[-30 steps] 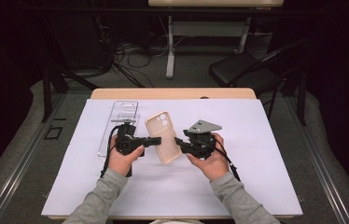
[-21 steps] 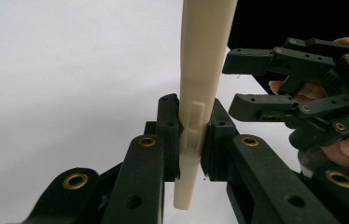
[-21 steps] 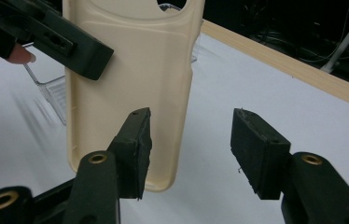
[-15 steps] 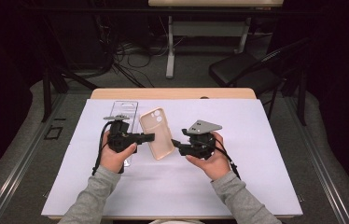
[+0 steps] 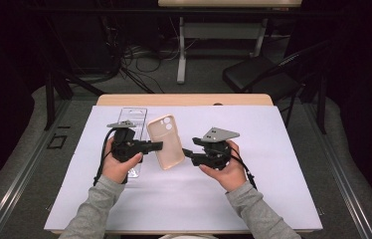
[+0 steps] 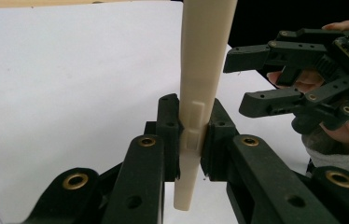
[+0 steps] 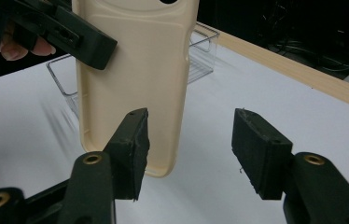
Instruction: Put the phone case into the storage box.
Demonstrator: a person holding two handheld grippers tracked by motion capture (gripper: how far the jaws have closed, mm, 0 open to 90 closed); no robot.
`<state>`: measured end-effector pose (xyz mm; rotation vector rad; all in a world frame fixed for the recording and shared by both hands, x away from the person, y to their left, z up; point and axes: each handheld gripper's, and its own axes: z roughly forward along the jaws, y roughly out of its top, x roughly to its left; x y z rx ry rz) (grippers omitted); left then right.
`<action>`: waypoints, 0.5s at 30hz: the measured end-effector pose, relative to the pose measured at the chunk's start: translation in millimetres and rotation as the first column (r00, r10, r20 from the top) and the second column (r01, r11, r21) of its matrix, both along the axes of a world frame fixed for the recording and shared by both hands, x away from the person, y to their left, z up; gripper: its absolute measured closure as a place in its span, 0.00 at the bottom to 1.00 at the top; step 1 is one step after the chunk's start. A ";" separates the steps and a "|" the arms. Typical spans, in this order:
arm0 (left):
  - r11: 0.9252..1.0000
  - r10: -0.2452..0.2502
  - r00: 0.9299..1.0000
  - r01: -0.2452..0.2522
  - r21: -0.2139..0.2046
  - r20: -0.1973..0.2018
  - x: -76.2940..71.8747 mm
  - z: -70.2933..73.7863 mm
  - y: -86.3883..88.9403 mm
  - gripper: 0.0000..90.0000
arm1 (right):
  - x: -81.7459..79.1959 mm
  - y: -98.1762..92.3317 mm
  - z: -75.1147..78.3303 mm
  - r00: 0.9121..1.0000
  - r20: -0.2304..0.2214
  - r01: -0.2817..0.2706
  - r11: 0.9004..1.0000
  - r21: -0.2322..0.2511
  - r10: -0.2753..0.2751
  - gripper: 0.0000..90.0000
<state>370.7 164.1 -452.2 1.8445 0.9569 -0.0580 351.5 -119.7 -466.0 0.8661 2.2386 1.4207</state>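
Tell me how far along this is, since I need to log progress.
Done: the cream plastic phone case is off the white table sheet, clamped at its edge by the left hand-held gripper. In hand: the right hand-held gripper waits open beside it, not gripping. Left, probably: seating it in the clear plastic package.

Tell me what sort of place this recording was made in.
Probably a lab or studio set up for recording: a small wooden table under a white sheet, dark surroundings, loose cables on the floor, and a black folding chair behind.
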 end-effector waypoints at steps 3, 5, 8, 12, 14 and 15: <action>1.000 -0.010 1.000 0.010 0.003 -0.004 -1.2 -0.7 -3.0 0.89 | 0.1 -1.6 0.5 1.000 -0.004 -0.006 1.000 0.001 0.006 0.56; 1.000 -0.021 1.000 0.021 0.003 -0.001 -2.2 -0.6 -4.9 0.89 | 0.3 -3.1 0.9 1.000 -0.006 -0.010 1.000 -0.002 0.010 0.59; 0.999 -0.043 0.999 0.043 0.000 0.003 -5.2 0.2 -8.3 0.89 | 1.2 -5.1 1.5 0.999 -0.015 -0.033 0.999 0.003 0.033 0.63; 0.998 -0.065 0.998 0.065 -0.002 0.011 -8.9 2.2 -12.3 0.89 | 2.5 -7.8 1.9 0.998 -0.034 -0.060 0.998 0.023 0.061 0.65; 0.997 -0.080 0.997 0.080 -0.001 0.015 -10.3 3.0 -14.0 0.89 | 2.7 -8.6 2.2 0.996 -0.049 -0.069 0.997 0.039 0.070 0.66; 0.996 -0.085 0.996 0.085 -0.001 0.016 -11.0 3.2 -15.1 0.89 | 2.8 -8.8 2.4 0.996 -0.054 -0.072 0.996 0.045 0.074 0.67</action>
